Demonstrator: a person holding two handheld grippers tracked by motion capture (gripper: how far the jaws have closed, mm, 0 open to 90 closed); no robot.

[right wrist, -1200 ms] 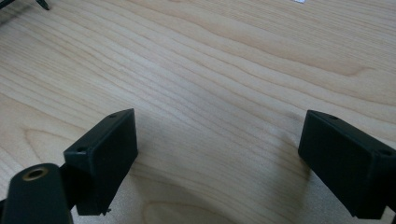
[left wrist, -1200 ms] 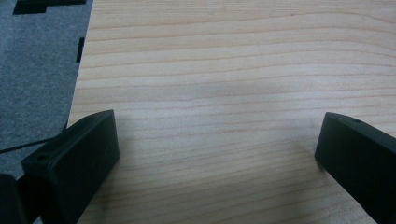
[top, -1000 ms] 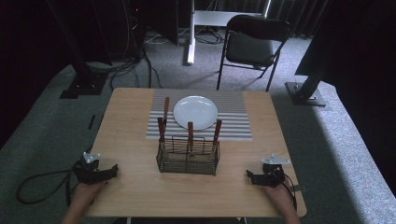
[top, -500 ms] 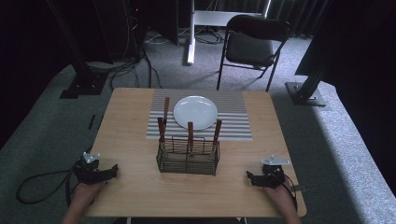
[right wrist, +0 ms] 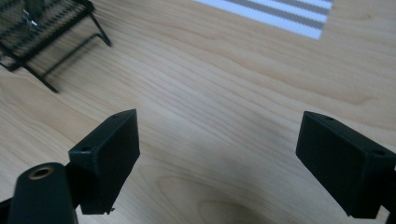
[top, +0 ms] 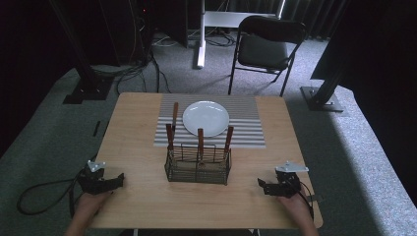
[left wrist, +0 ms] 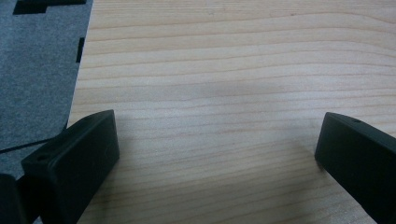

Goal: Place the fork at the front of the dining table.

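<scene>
- We look down on a pale wooden table standing on grey carpet, with a black folding chair beyond its far edge and dark stands and cables around it.
- Our landmark is the black wire basket, which sits near the middle of the table, toward the person's side.
- Three brown-handled utensils stand upright in the basket; what kind they are we cannot tell.
- Just behind the basket lies a grey-and-white striped placemat, and on it a white plate.
- A fourth brown-handled utensil lies on the mat just left of the plate, behind the basket's left end.
- Well to the left of the basket, at the table's near corner, we see the left gripper held in a hand, jaws spread wide over bare wood, gripping nothing.
- Well to the right of the basket, the right gripper is likewise released, its jaws wide apart above the tabletop, with the basket's corner and a strip of the mat in its own view.
</scene>
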